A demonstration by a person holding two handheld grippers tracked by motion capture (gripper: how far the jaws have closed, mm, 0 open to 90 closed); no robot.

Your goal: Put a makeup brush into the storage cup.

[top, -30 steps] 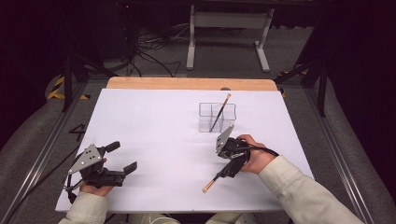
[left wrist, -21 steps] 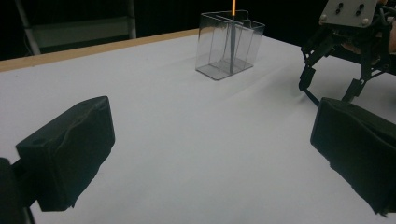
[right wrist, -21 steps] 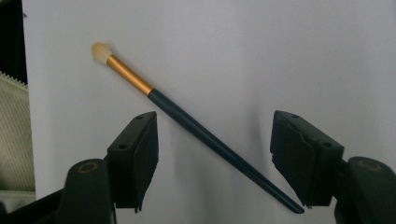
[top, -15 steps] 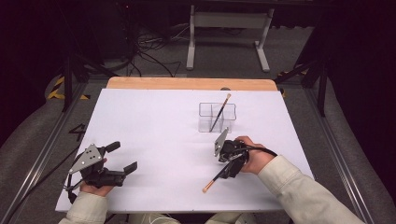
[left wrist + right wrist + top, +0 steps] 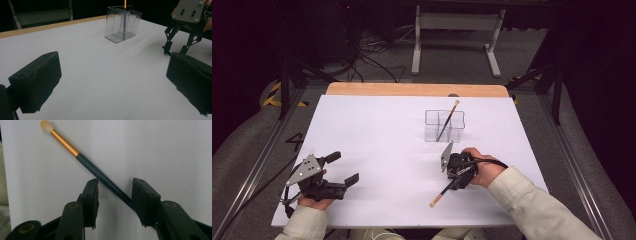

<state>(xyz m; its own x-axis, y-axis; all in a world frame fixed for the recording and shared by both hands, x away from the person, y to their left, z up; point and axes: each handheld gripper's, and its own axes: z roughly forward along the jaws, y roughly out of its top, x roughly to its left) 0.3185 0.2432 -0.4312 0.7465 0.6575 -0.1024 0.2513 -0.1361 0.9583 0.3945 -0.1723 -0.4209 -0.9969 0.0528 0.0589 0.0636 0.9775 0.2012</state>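
Dark-handled brush (image 5: 100, 175) flat near table's (image 5: 372, 125) front edge — between spread jaws of right gripper (image 5: 115, 195), not yet clamped. Likely pick-up step; next, close and lift toward clear holder (image 5: 444, 125). Left gripper (image 5: 343, 169) agape, idle — front-left corner.

High view looks down over the whole worktop (image 5: 377, 125); both gripper views sit close, sharing its white surface.

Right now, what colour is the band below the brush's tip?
Metallic orange-gold ferrule, clearest in the right gripper view.
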